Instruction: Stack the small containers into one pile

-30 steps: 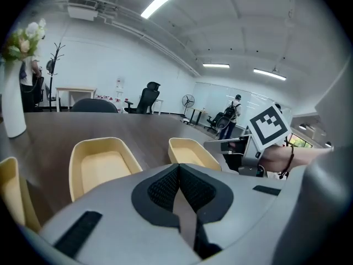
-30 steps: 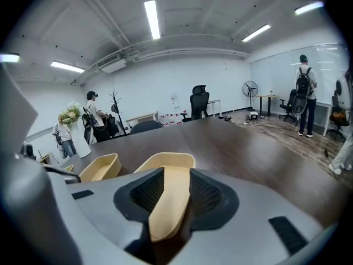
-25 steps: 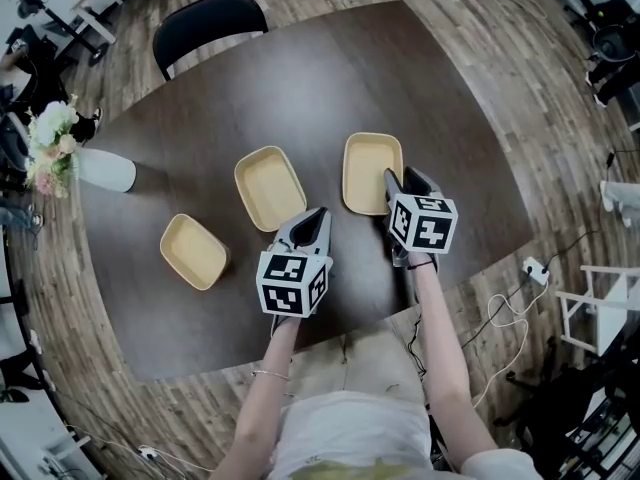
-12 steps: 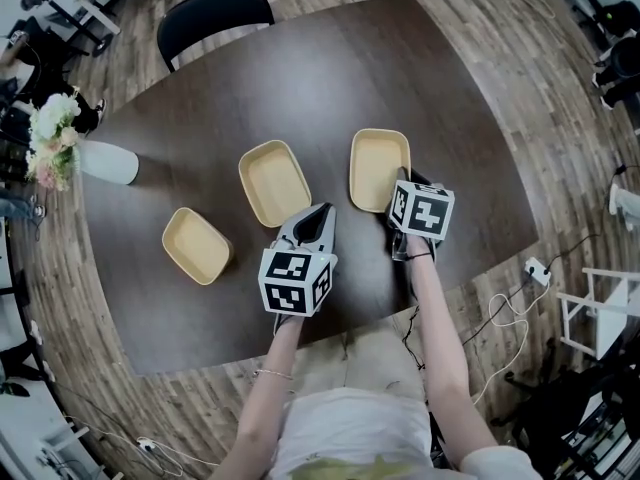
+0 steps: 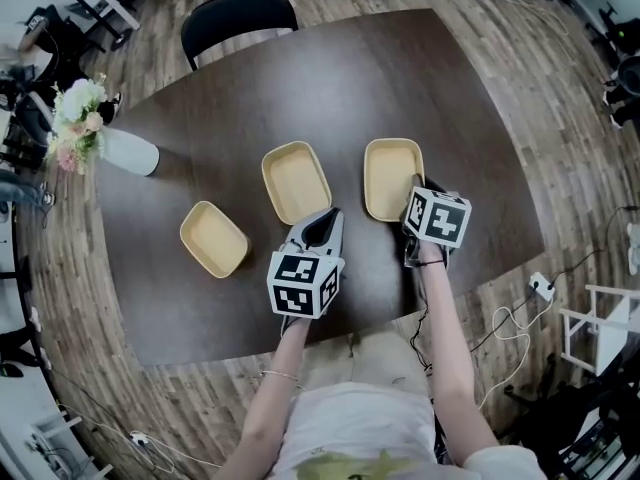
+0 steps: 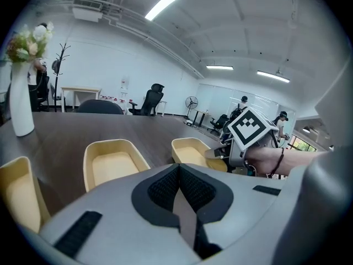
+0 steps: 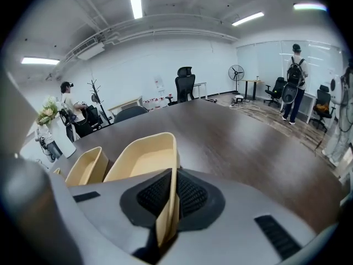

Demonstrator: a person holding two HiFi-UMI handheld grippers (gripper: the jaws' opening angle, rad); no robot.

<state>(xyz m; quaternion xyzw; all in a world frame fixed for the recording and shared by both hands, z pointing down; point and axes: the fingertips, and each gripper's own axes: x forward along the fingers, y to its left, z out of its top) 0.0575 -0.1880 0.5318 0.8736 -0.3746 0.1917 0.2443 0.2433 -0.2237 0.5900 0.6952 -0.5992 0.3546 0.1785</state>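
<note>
Three beige oblong containers lie open side up on the dark table: a left one, a middle one and a right one. My right gripper is at the right container's near right corner. Its jaws have just been closing, and in the right gripper view the pads pinch that container's thin wall. My left gripper hovers just near of the middle container. It is shut with nothing between its pads. The middle container lies ahead of it.
A white vase with flowers stands at the table's far left. A black chair sits behind the far edge. The table's near edge runs just under my arms. People and office chairs stand far off in the room.
The right gripper's jaws have come together on the right container's wall. The left gripper has stayed where it was. The head view has shifted a little.
</note>
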